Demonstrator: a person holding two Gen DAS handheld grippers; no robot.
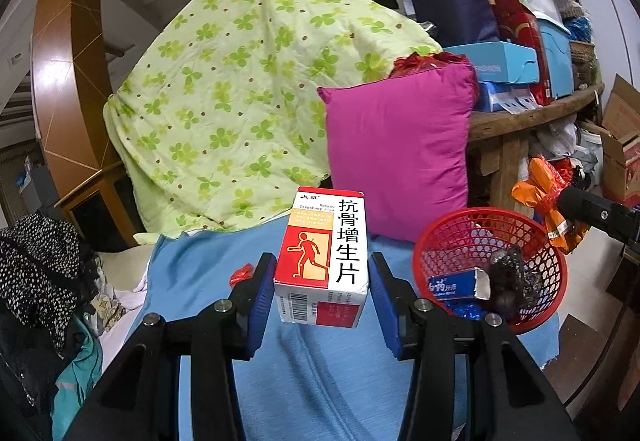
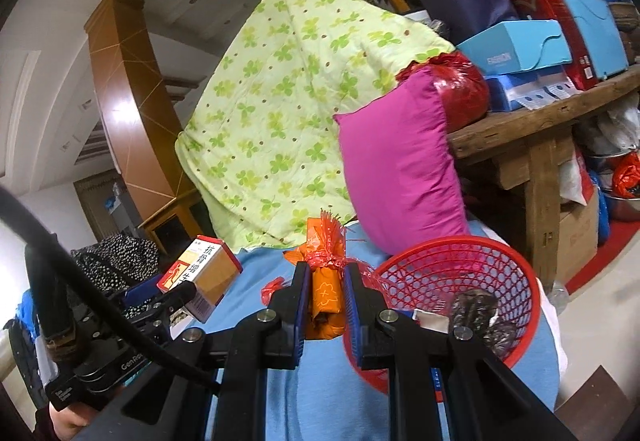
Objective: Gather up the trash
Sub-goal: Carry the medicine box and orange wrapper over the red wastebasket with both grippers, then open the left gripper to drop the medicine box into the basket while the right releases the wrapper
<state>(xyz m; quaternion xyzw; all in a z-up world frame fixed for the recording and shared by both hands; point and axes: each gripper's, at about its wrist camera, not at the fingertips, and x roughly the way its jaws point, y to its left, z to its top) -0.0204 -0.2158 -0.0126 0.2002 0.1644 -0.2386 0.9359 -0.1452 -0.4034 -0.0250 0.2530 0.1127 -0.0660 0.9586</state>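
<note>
A red and white medicine box (image 1: 322, 257) stands upright between the blue pads of my left gripper (image 1: 322, 263), which is shut on it above the blue cloth (image 1: 320, 369). The right wrist view shows the same box (image 2: 200, 275) raised at the left. My right gripper (image 2: 327, 269) is shut on an orange wrapper with a red fringe (image 2: 326, 281), just left of the red mesh basket (image 2: 516, 281). That basket (image 1: 440, 241) holds a blue toothpaste box (image 1: 456, 283) and dark crumpled wrappers (image 1: 508, 273). A small red wrapper (image 1: 239, 275) lies on the cloth by my left finger.
A green clover quilt (image 1: 240, 101) and a magenta pillow (image 1: 400, 149) rise behind the cloth. To the right, a wooden table (image 2: 520, 137) is stacked with boxes and bags. Dotted clothing (image 1: 36, 265) is piled at the left. Cartons and bags sit on the floor at the right.
</note>
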